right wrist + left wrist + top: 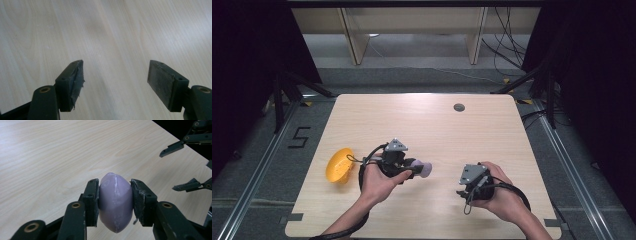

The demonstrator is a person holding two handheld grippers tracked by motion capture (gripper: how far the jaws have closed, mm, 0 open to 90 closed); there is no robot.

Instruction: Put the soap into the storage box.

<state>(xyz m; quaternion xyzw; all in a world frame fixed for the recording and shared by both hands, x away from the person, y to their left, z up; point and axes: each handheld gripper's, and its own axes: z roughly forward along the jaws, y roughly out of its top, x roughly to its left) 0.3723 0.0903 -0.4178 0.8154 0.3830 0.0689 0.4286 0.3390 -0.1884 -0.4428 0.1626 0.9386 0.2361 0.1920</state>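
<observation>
Claws differ: the left claw (pixel 115 203) pinches a smooth lilac egg-shaped lump (pixel 115 202) (seam visible close up); the right claw (pixel 115 85) gapes above the pale wooden counter (pixel 422 120), a yellow plastic bowl (pixel 339 165) lying at far left.

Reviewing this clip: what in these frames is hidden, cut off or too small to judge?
- Purple object: its sides are covered by the left gripper pads in the left gripper view; what it is stays unclear.
- Yellow object: too small in the high view to identify.
- Right gripper: its jaws are hidden under the hand in the high view.
- Small dark disc on the table: too small to identify.
</observation>
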